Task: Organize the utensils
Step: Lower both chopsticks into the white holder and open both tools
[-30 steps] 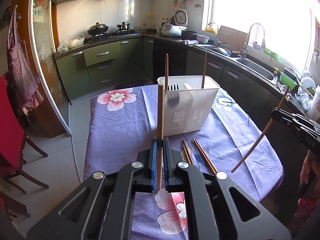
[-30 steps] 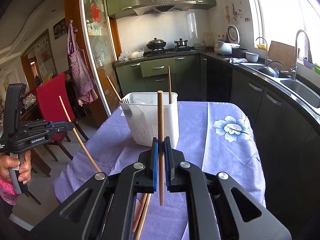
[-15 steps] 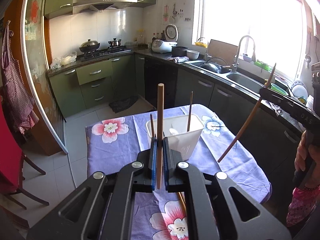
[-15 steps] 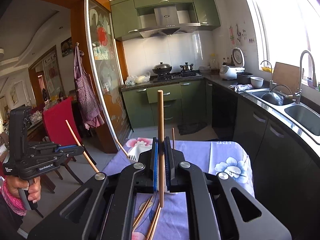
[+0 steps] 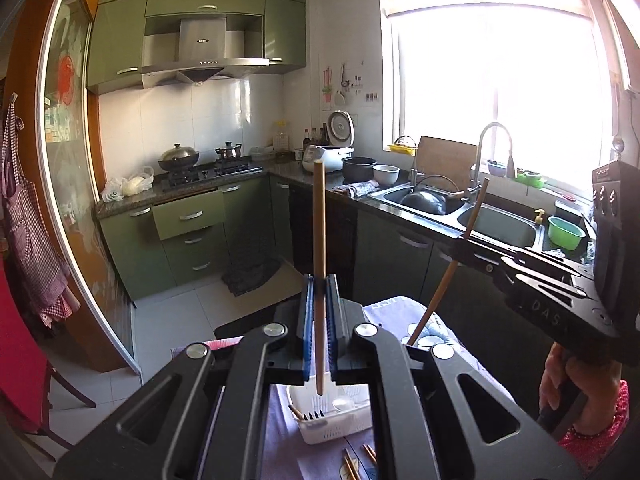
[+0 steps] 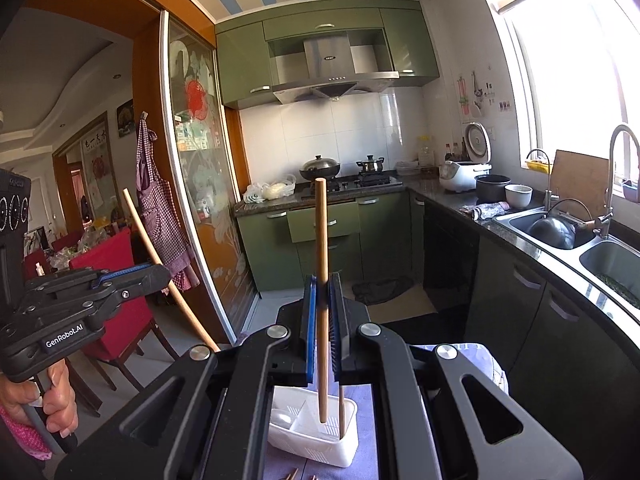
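My left gripper (image 5: 319, 280) is shut on a wooden chopstick (image 5: 319, 216), held upright high above the white utensil caddy (image 5: 340, 426). The caddy holds a fork, a spoon and another chopstick. My right gripper (image 6: 321, 280) is shut on a second wooden chopstick (image 6: 321, 232), also upright, its lower end over the caddy (image 6: 316, 440). Each gripper shows in the other's view, the right one (image 5: 472, 248) and the left one (image 6: 160, 276), each with its chopstick slanted. Loose chopsticks (image 5: 356, 462) lie on the purple floral tablecloth (image 5: 432, 332) in front of the caddy.
Green kitchen cabinets (image 5: 188, 236) and a stove with pots (image 5: 200, 164) stand behind the table. A sink with a tap (image 5: 496, 216) runs along the right under the window. Red chairs (image 6: 112, 272) stand to the left.
Both grippers have risen well above the table with their chopsticks. The caddy has dropped from the middle of each view to the bottom, seen from above.
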Demonstrator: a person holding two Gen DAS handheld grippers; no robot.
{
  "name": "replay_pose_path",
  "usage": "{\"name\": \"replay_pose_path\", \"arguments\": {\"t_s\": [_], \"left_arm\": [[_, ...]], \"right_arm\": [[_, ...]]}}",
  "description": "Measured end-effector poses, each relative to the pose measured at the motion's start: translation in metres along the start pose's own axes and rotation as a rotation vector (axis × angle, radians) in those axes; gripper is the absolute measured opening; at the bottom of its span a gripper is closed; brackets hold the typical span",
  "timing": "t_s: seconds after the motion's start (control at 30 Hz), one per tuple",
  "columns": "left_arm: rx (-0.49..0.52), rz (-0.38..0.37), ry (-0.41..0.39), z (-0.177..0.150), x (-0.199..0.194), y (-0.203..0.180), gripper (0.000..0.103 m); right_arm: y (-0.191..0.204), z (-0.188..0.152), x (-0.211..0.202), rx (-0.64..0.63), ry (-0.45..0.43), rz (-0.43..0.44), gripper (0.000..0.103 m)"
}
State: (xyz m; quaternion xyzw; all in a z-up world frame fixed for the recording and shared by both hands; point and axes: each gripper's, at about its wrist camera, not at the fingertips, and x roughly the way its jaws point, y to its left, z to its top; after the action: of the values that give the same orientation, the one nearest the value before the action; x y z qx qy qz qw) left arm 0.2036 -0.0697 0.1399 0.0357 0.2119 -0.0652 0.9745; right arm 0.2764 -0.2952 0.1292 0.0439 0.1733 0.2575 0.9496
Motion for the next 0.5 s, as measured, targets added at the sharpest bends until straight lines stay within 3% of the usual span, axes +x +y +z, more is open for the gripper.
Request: {"name": "replay_pose_path", "arguments": {"t_s": [0.13, 0.33, 0.5], "left_arm": [[-0.010, 0.022, 0.092, -0.019, 0.040, 0.002, 0.006], [-0.026, -0.002, 0.254, -0.055, 0.076, 0.012, 0.006], [-0.025, -0.002, 0.268, -0.060, 0.072, 0.013, 0.008]], "right_arm": [[-0.004, -0.019, 0.034, 0.005, 0.075, 0.001, 0.007], [-0.006, -0.051, 0.062, -0.007, 0.169, 0.006, 0.007], [-0.004, -0.057, 0.052, -0.010, 0.161, 0.006, 0.011]]}}
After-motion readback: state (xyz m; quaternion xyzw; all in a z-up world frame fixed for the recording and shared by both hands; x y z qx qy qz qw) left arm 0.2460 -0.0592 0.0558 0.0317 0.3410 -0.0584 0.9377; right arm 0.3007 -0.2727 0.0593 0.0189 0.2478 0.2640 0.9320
